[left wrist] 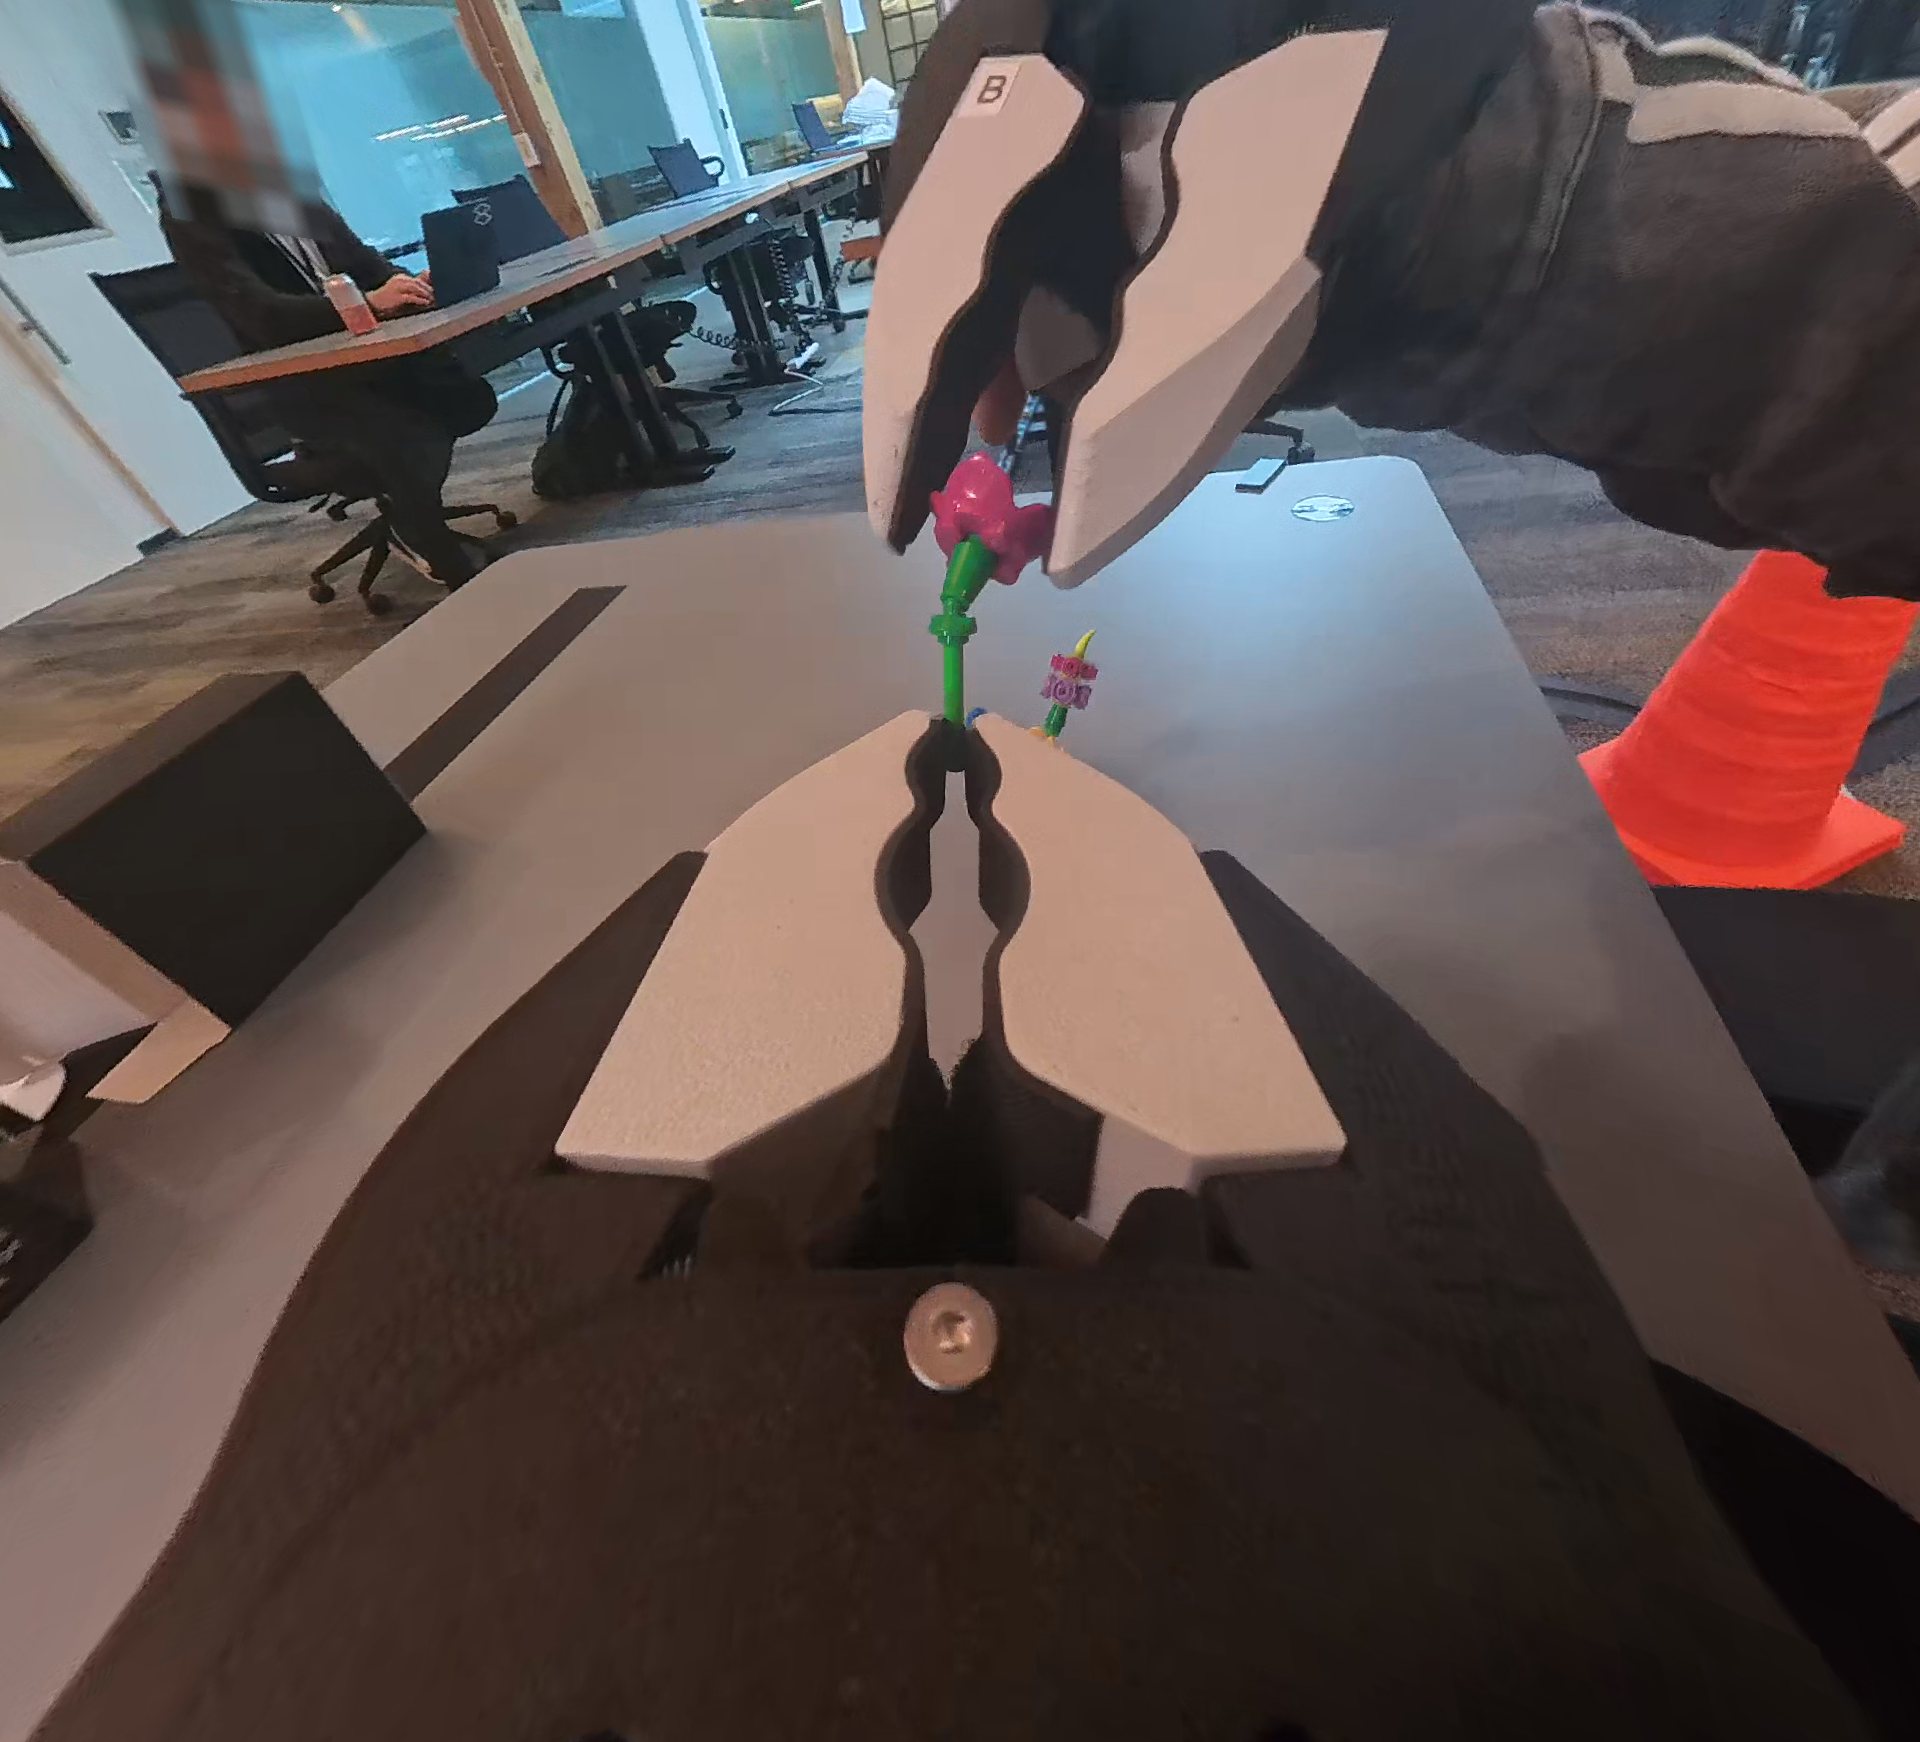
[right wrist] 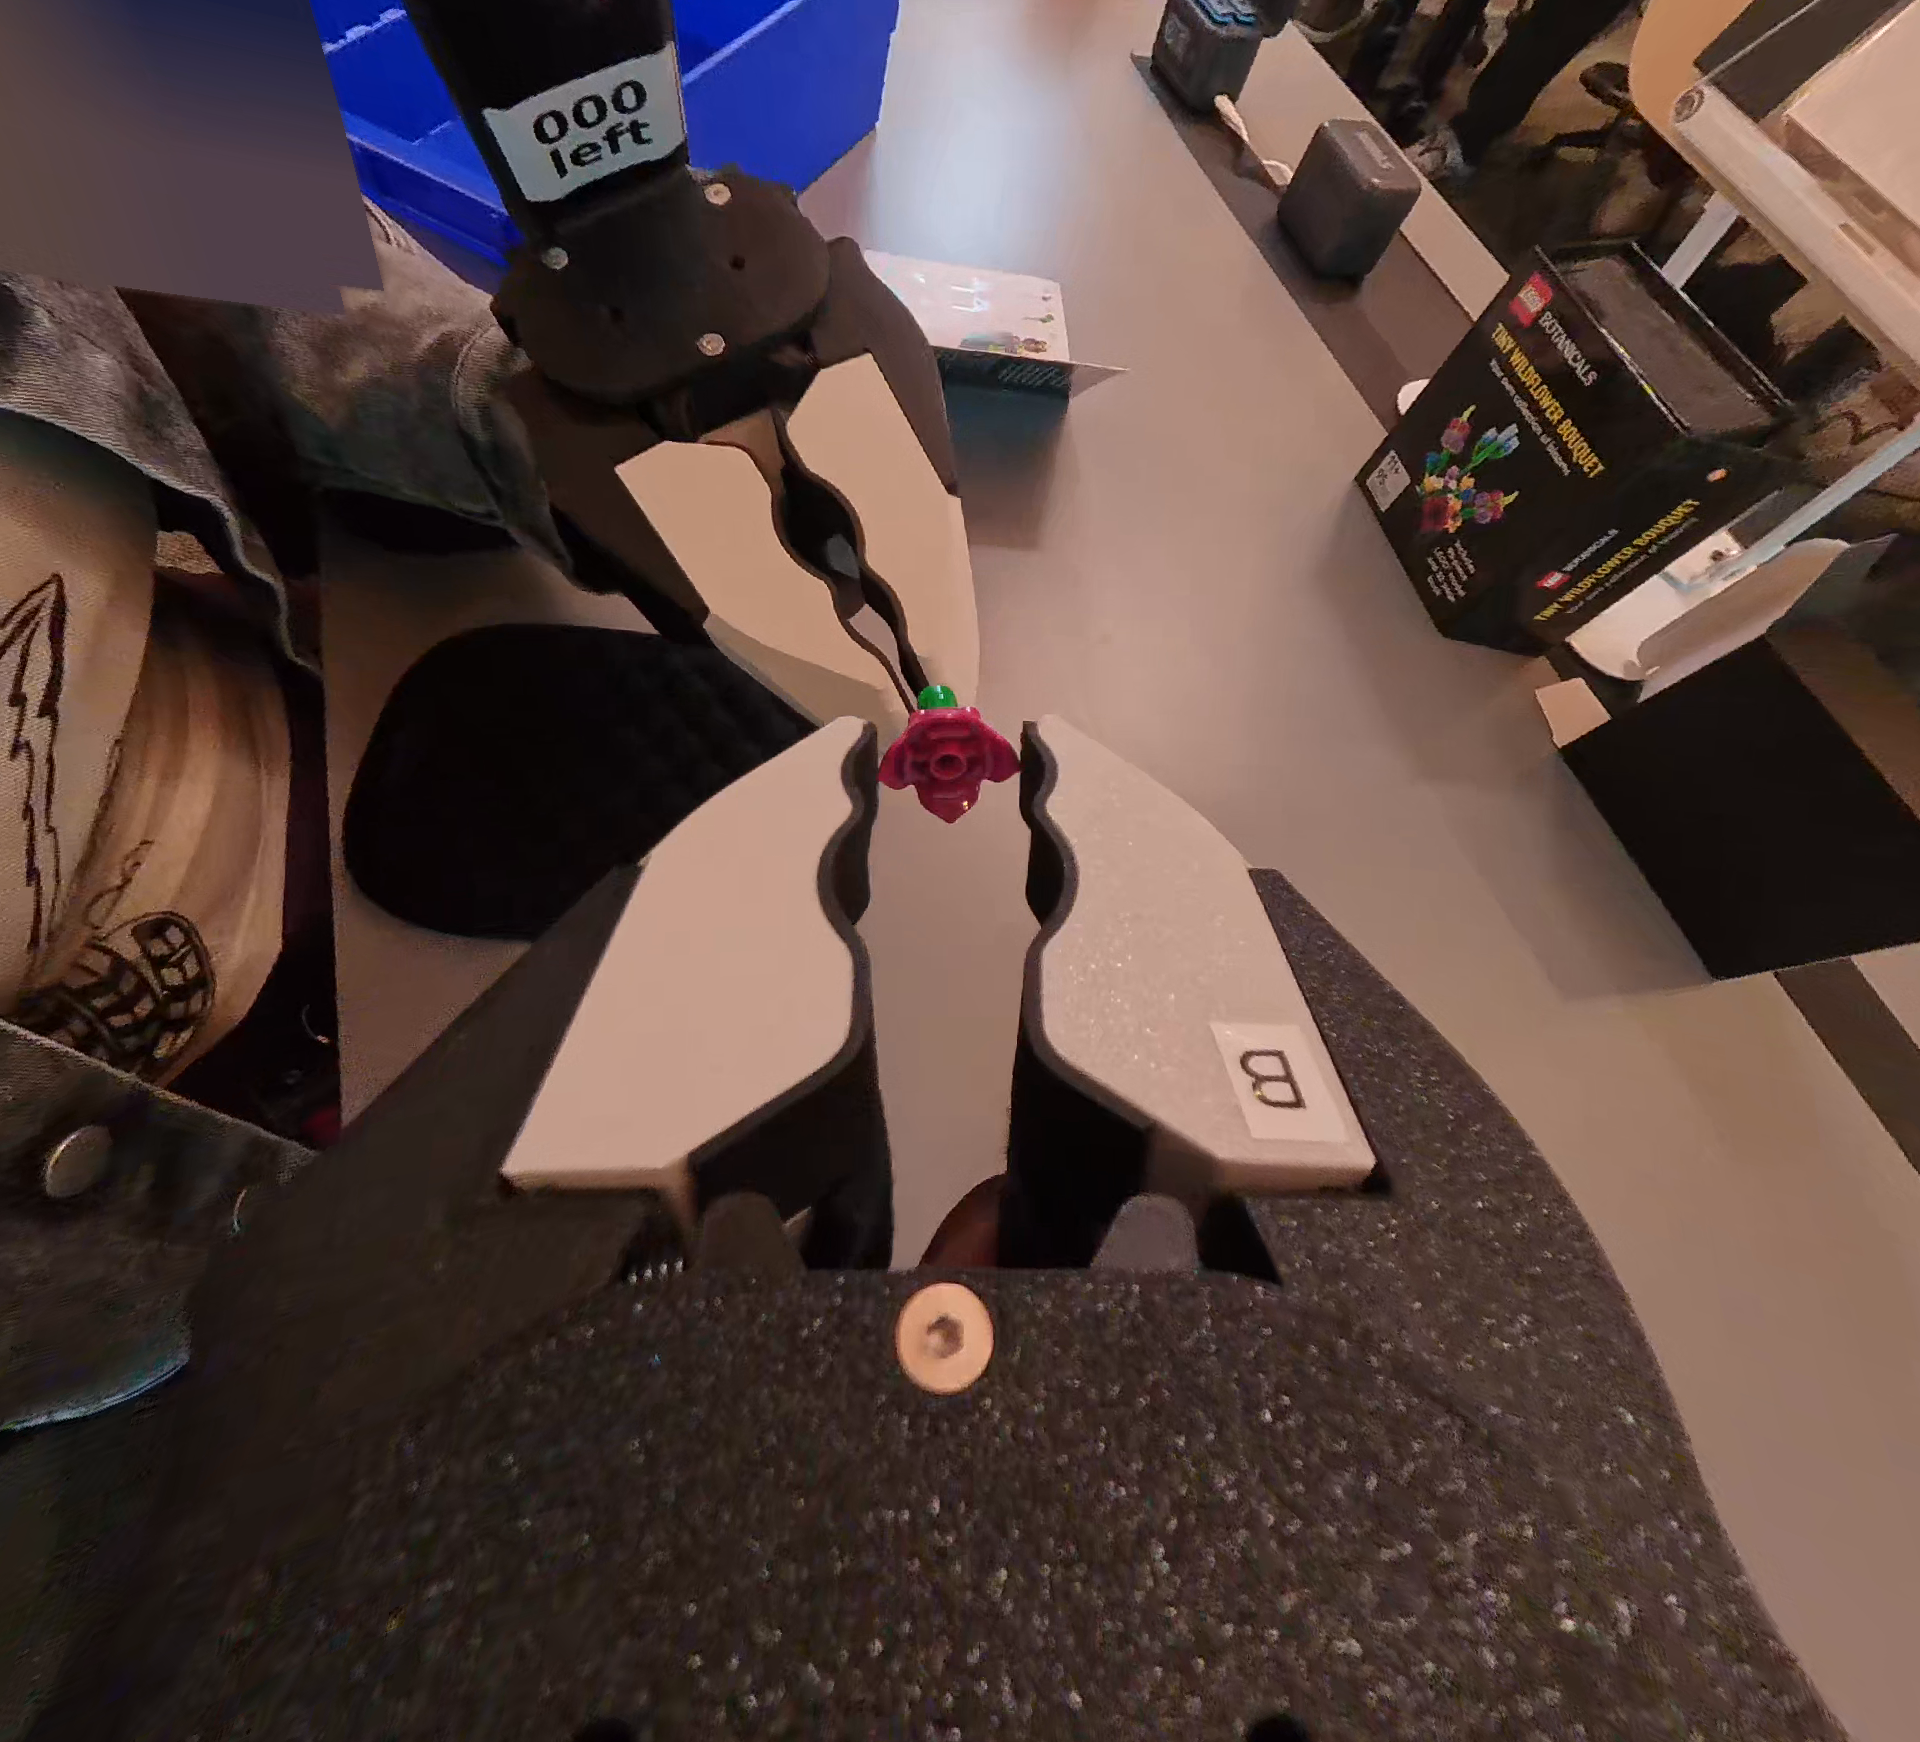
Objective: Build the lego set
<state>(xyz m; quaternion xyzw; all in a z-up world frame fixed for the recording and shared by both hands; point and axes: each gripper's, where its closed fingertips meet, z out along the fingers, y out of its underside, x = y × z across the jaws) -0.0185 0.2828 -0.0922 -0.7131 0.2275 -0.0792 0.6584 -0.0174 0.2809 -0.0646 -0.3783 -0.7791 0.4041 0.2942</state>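
We see an open office: glass partition walls [left wrist: 416, 103] at upper left, slanted wooden posts [left wrist: 488, 19], a long wooden desk [left wrist: 499, 310] with black swivel chairs [left wrist: 249, 404], and grey patterned carpet [left wrist: 135, 622]. The grey table [left wrist: 1299, 757] fills the frame's middle; ceiling lights glow behind.

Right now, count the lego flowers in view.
2. One pink flower on a green stem that the left gripper holds; one small flower standing on the table behind. Others may be hidden.

The small magenta lego flower [left wrist: 982, 516] [right wrist: 945, 759] on the grey table [left wrist: 1299, 757] [right wrist: 1143, 653] is viewed closely from opposite sides.
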